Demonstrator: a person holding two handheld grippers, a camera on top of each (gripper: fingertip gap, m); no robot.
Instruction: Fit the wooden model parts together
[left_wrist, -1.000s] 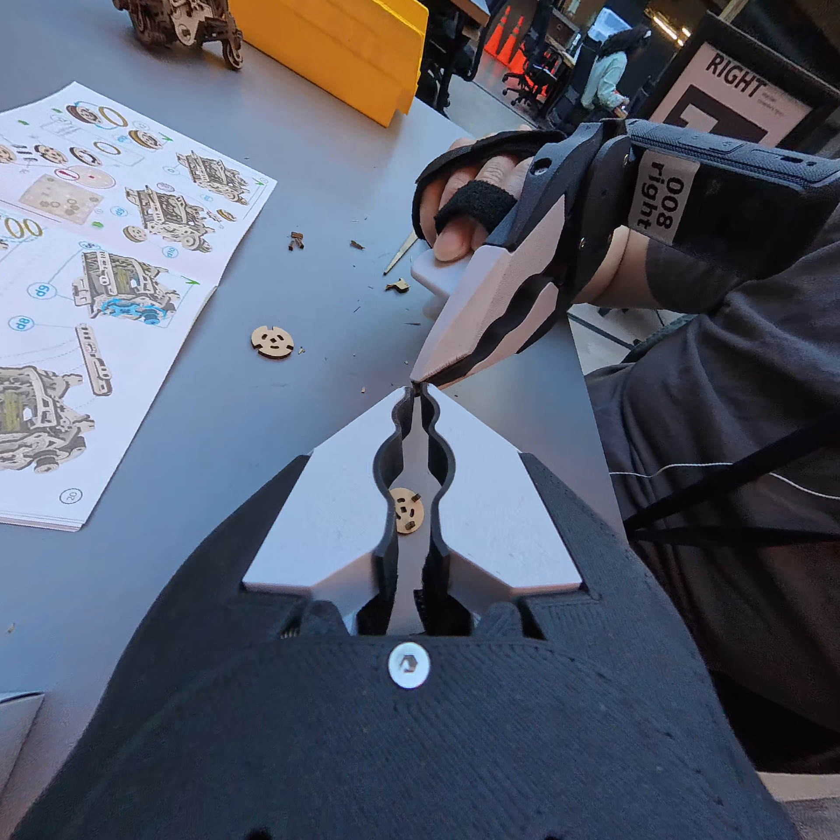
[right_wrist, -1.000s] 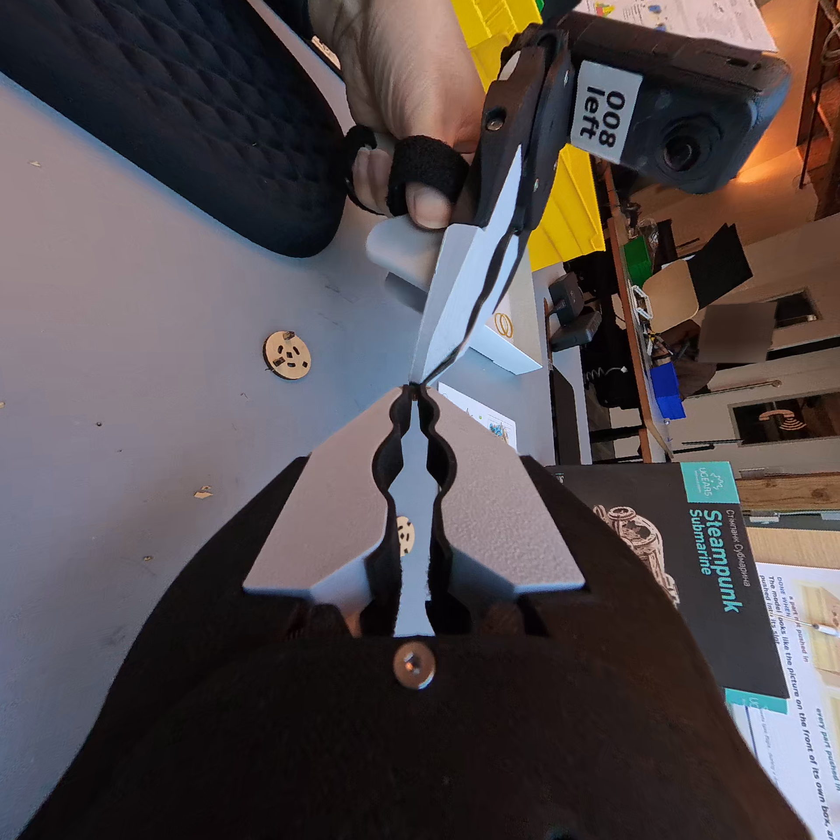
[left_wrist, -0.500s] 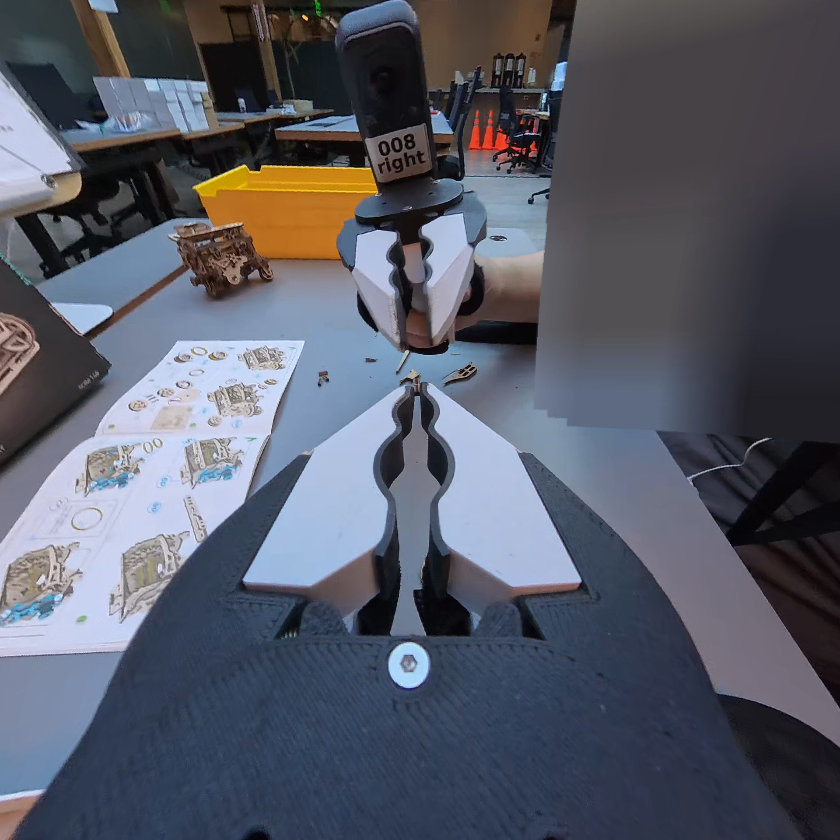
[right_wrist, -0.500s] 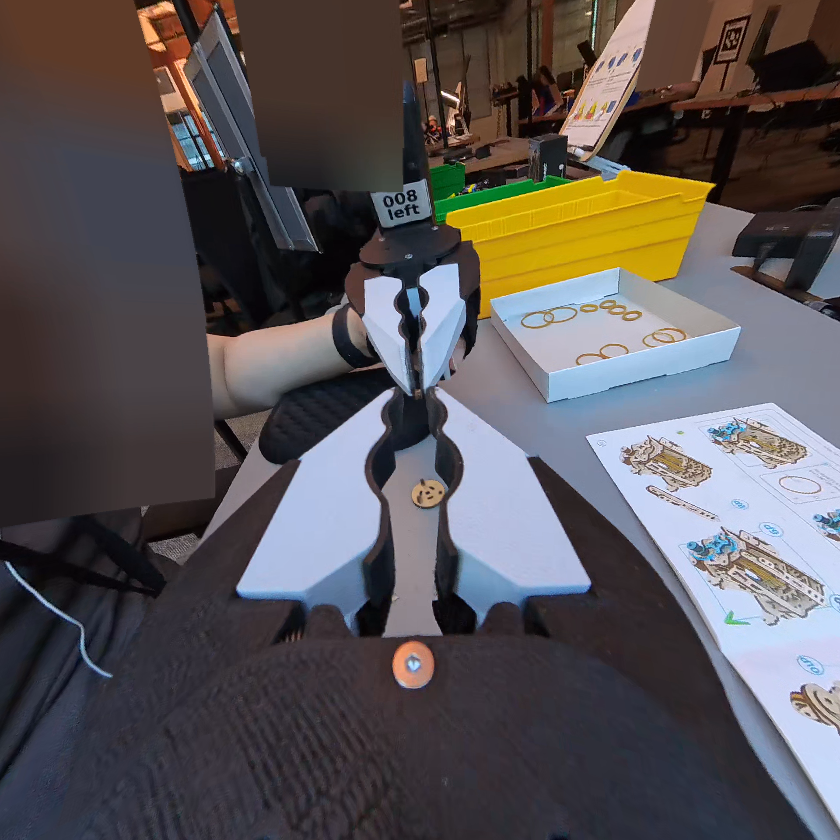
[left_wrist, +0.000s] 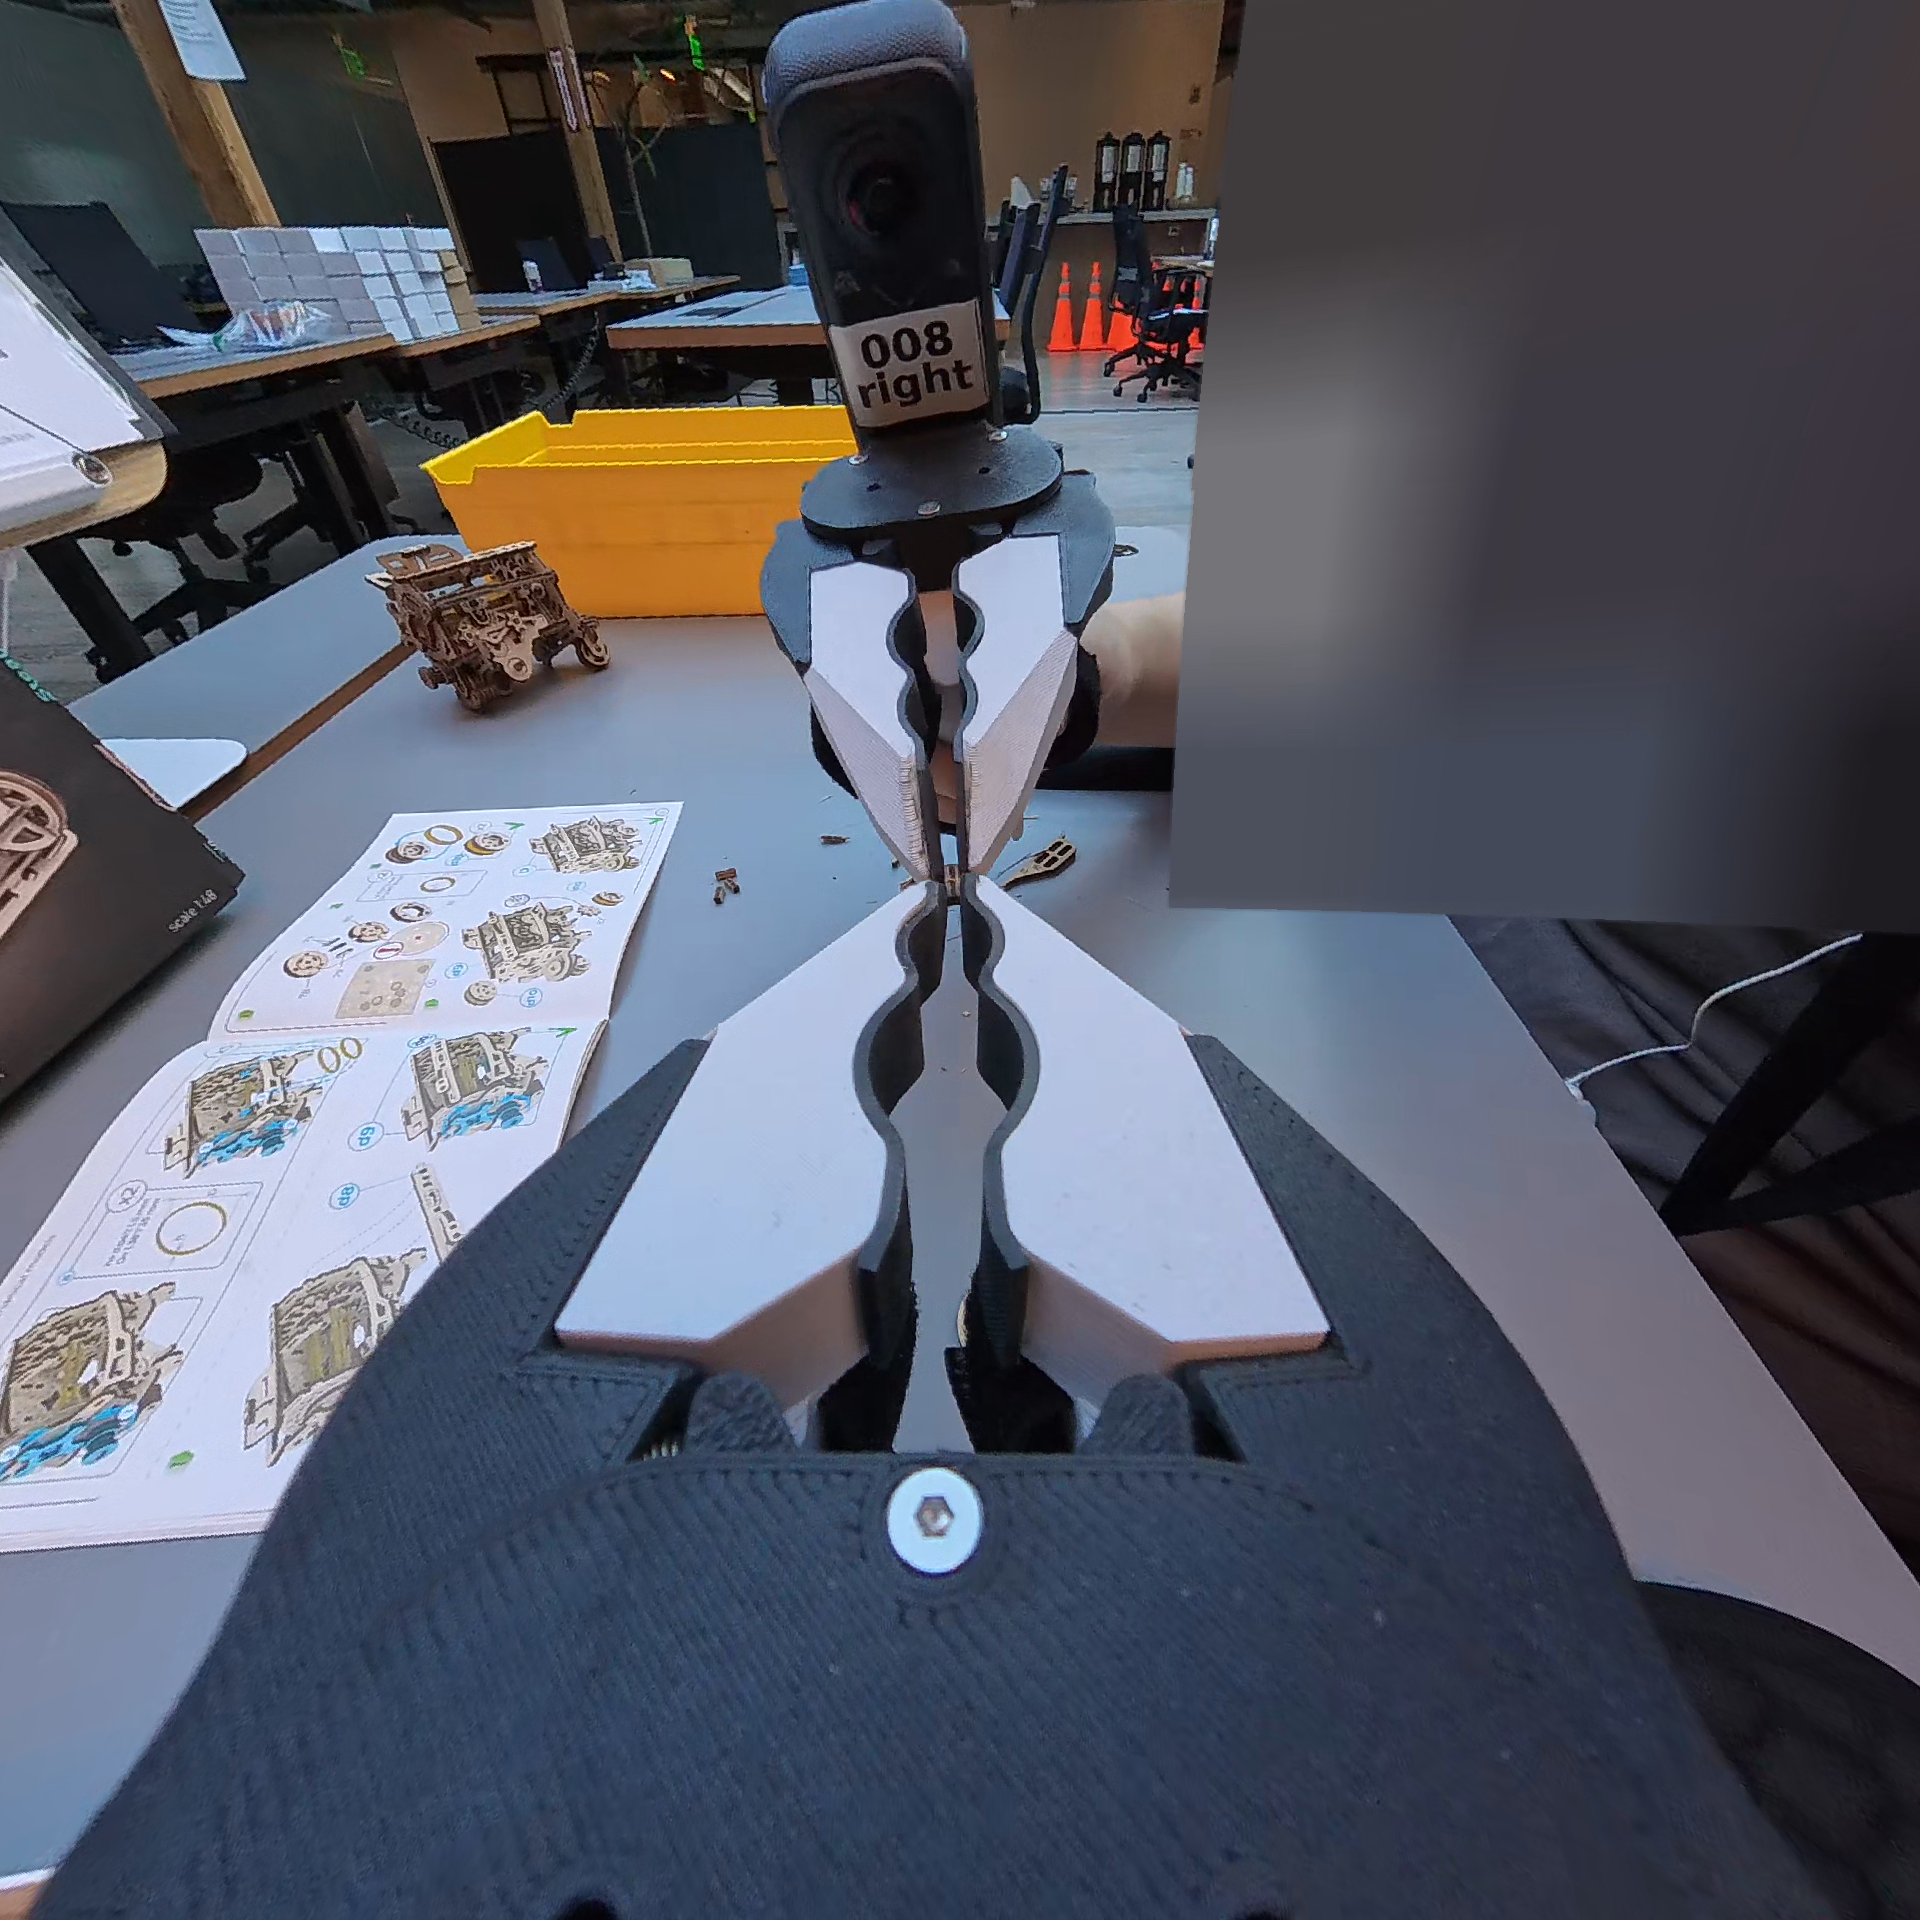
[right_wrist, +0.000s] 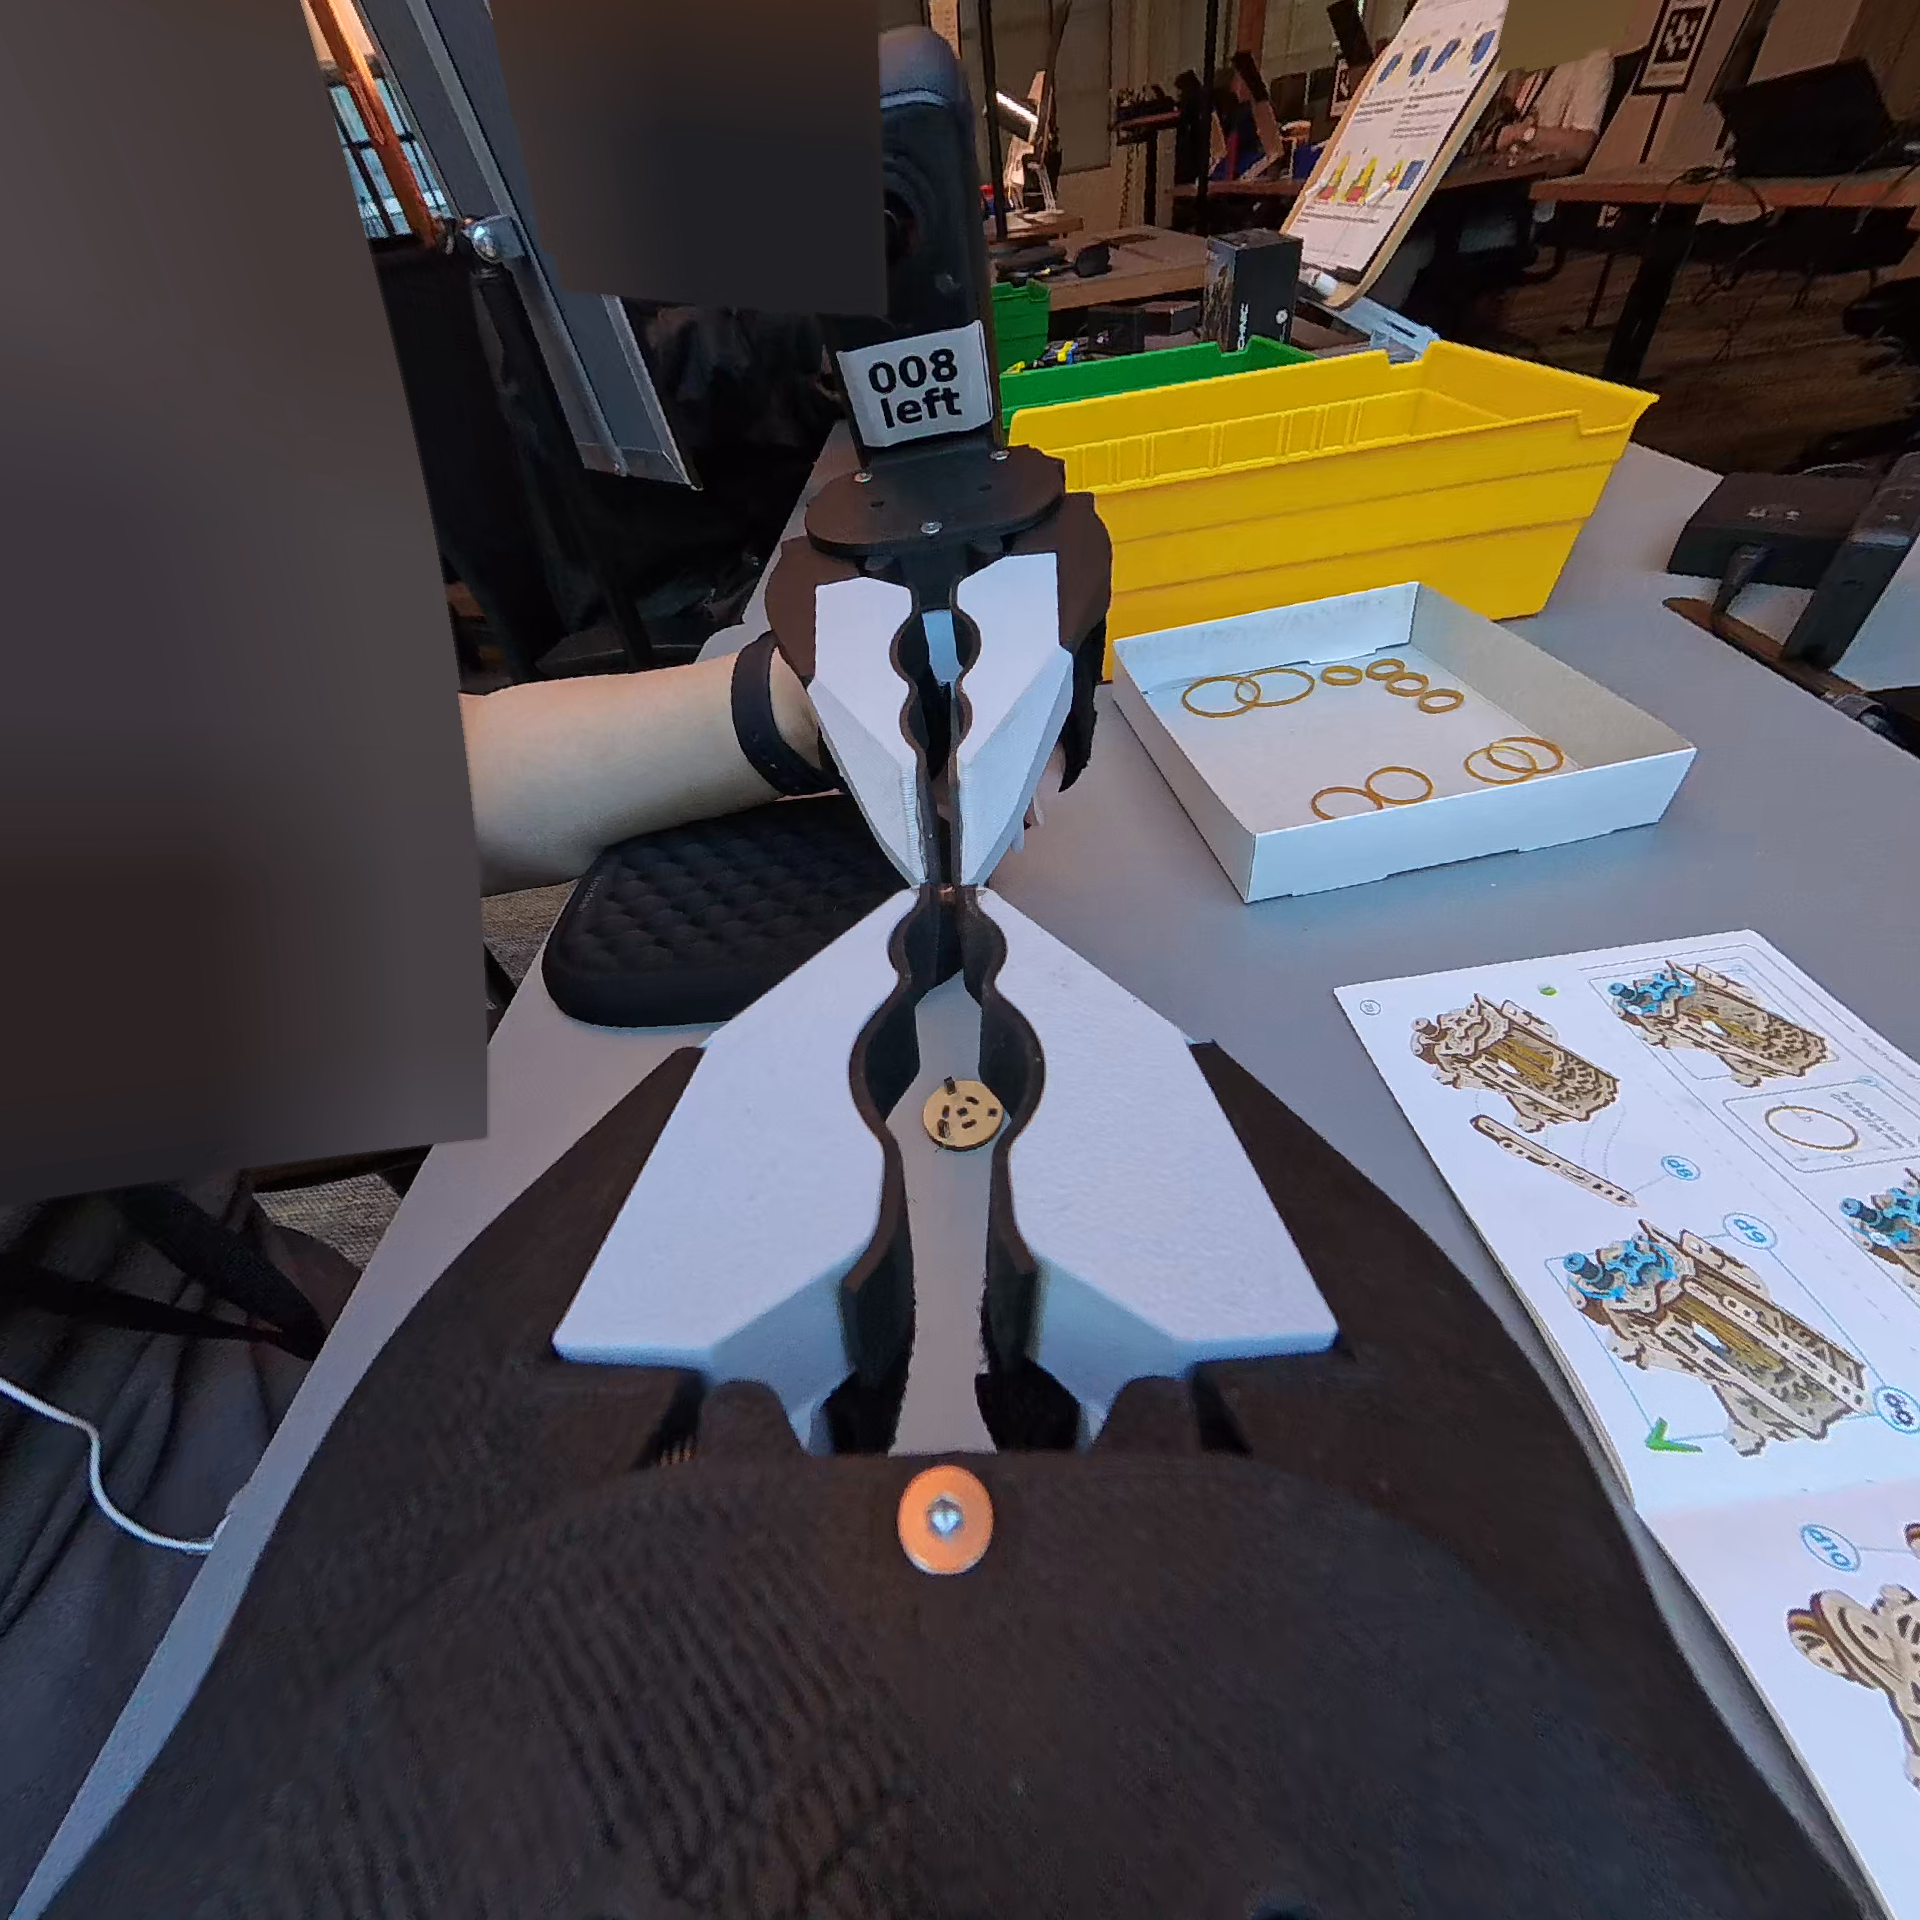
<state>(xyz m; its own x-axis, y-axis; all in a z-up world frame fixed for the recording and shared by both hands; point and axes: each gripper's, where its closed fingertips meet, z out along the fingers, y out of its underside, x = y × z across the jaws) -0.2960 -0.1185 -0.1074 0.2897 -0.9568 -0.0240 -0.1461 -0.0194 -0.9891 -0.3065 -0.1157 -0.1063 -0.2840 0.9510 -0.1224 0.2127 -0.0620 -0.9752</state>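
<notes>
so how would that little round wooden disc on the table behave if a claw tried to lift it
The wooden disc lies flat and looks thin, so probably hard to get under. Likely very light and stiff. Its cut-outs suggest it could snap if squeezed hard.

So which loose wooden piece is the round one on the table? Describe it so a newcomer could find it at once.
In the right wrist view, start at the white tray of rubber bands in front of the yellow bin. Come back across the grey table to the gap between the right gripper's fingers: the wooden disc lies flat there. Unlike the thin rings, it is solid, with small cut-outs.
</notes>
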